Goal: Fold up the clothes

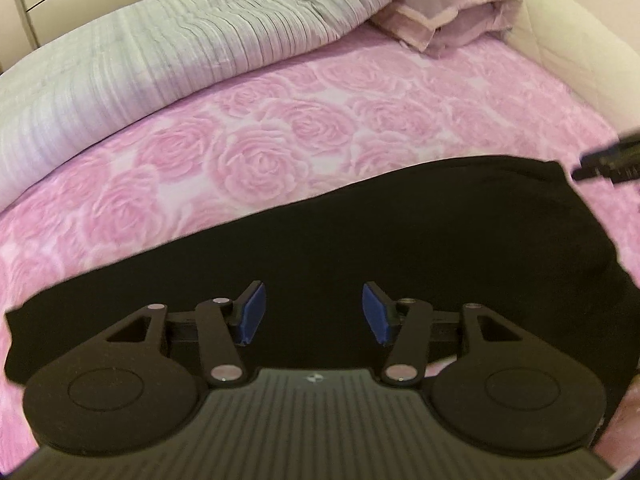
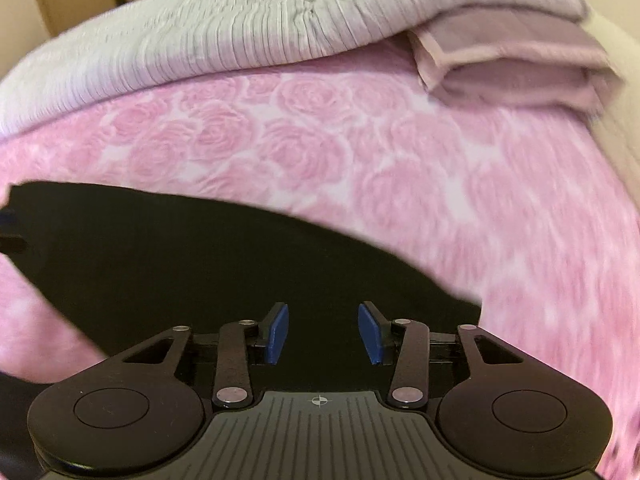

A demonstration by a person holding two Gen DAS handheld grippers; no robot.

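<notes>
1. A black garment [image 1: 380, 248] lies flat on a pink rose-patterned bedspread [image 1: 260, 152], spread across the near part of the bed in both views.
2. The left gripper [image 1: 312, 312] hangs over the garment with its blue pads [image 1: 251, 312] standing apart; nothing is between them, and only dark cloth shows behind the gap.
3. The right gripper [image 2: 323, 334] is likewise above the garment, jaws parted with an empty gap between them, somewhat narrower than the left's.
4. Only the left view shows the garment's right far corner [image 1: 552, 168], with the tip of the other gripper just beside it at the frame's right edge. It also shows the garment's left end on the bedspread.
5. Only the right view shows the garment's near right edge [image 2: 460, 300] curving against the pink cover, and a far left corner at the frame's left edge. A dark shape sits there too; I cannot tell what it is.
6. Both views show a grey ribbed blanket [image 2: 240, 32] heaped along the far side of the bed and a folded mauve cloth [image 2: 512, 68] at the far right. The right view is more blurred.
</notes>
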